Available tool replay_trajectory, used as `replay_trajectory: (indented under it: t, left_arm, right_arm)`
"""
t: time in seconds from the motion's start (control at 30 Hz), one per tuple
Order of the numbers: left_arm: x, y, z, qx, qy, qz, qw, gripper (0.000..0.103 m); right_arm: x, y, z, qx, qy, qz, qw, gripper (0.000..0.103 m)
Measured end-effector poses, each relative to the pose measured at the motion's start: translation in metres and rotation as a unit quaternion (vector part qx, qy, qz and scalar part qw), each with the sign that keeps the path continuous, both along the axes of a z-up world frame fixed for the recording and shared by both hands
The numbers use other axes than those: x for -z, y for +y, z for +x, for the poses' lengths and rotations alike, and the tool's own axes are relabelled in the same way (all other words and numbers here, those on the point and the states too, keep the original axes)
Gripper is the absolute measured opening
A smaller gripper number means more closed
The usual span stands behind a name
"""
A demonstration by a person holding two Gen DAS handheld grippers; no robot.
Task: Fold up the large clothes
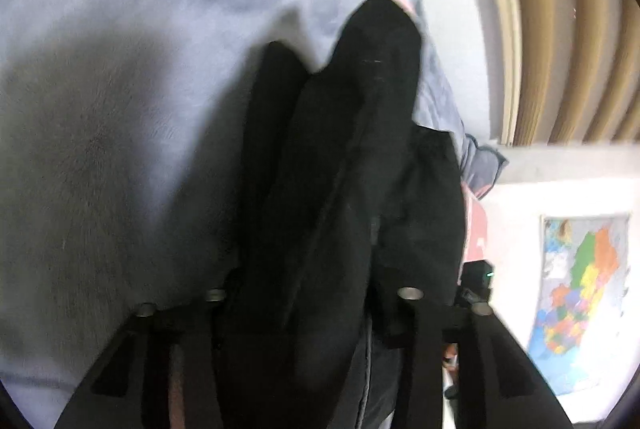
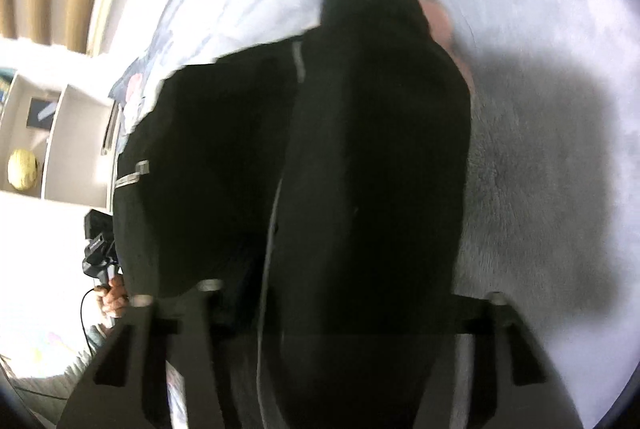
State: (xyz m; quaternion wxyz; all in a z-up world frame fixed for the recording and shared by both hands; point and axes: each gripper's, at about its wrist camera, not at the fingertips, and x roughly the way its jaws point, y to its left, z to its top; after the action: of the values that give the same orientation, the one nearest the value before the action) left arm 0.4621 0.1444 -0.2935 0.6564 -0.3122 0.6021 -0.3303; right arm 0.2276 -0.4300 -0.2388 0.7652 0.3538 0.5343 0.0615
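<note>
Black garment held up in both tongs above a grey blanket.

Blanket [image 1: 120,109]: grey-blue fleece with pink patches toward 12 o'clock, filling the ground in both views. Garment [image 1: 340,169]: black, bunched, rising from 6 o'clock to centre in each view; pale trim strips show at 9 and 11 o'clock in the right view. Left gripper [image 1: 316,297]: jaws drawn narrow, black cloth packed between the fingers. Right gripper [image 2: 352,297]: likewise narrow, clamped on the garment. Map [image 1: 580,289]: coloured, on the wall at 4 o'clock. Hand [image 2: 114,295]: at 8 o'clock in the right view, gripping a handle.
</note>
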Motion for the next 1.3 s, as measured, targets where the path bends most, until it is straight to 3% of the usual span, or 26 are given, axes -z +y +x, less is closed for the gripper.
replay_trajectory:
  t: [0.1, 0.4, 0.57, 0.7, 0.9, 1.07, 1.13, 1.23, 1.3]
  left_arm:
    - [-0.036, 0.000, -0.023, 0.002, -0.035, -0.026, 0.9991, 0.026]
    - [-0.150, 0.012, -0.125, 0.021, -0.118, -0.058, 0.9910, 0.024]
    - [-0.181, 0.051, -0.179, 0.016, -0.133, -0.054, 0.9895, 0.024]
    - [-0.188, 0.082, -0.221, 0.009, -0.122, -0.045, 0.9915, 0.024]
    - [-0.157, 0.108, -0.259, 0.006, -0.069, -0.019, 0.9974, 0.025]
    - [-0.098, 0.117, -0.271, 0.006, -0.001, 0.021, 0.9998, 0.025]
    - [-0.073, 0.128, -0.270, -0.017, 0.019, 0.038, 0.9990, 0.028]
    - [-0.034, 0.154, -0.266, -0.067, 0.069, 0.031, 0.9949, 0.038]
    - [0.001, 0.166, -0.259, -0.083, 0.117, 0.016, 0.9896, 0.046]
  right_arm:
    - [-0.028, 0.014, -0.018, -0.007, -0.026, -0.015, 1.000, 0.032]
    - [-0.134, 0.087, -0.108, -0.005, -0.109, -0.051, 0.993, 0.028]
    - [-0.169, 0.134, -0.163, -0.013, -0.110, -0.061, 0.992, 0.028]
    - [-0.171, 0.169, -0.202, -0.025, -0.081, -0.061, 0.995, 0.028]
    - [-0.128, 0.206, -0.233, -0.036, -0.015, -0.051, 0.998, 0.028]
    - [-0.069, 0.218, -0.228, -0.023, 0.051, -0.057, 0.997, 0.028]
    - [-0.055, 0.212, -0.227, 0.004, 0.056, -0.059, 0.997, 0.031]
    - [-0.032, 0.190, -0.226, 0.059, 0.077, -0.027, 0.995, 0.042]
    - [-0.018, 0.179, -0.223, 0.085, 0.099, -0.037, 0.991, 0.062]
